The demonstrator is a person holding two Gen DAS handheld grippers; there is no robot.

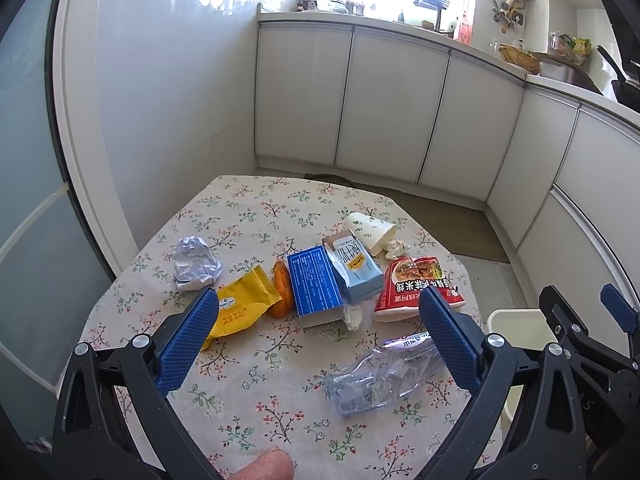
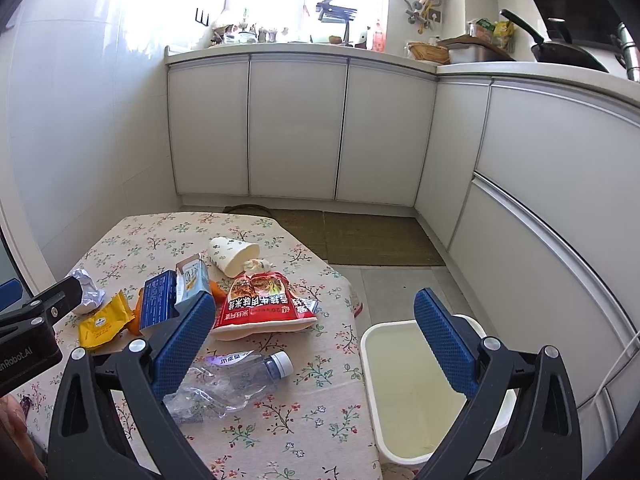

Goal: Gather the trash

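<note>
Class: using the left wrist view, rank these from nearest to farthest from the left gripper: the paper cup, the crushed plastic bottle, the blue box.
1. Crushed plastic bottle: nearest the left gripper, low and right between its fingers.
2. Blue box: mid-table, centre.
3. Paper cup: farthest, lying on its side toward the table's far edge.

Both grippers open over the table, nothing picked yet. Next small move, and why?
Probably lower the right gripper onto the crushed plastic bottle and close. Its jaws stand wide open and empty, and the bottle lies flat on the tablecloth, nearest of the trash and apart from the pile. The white bin sits empty right beside that table edge, so the carry would be short.
</note>
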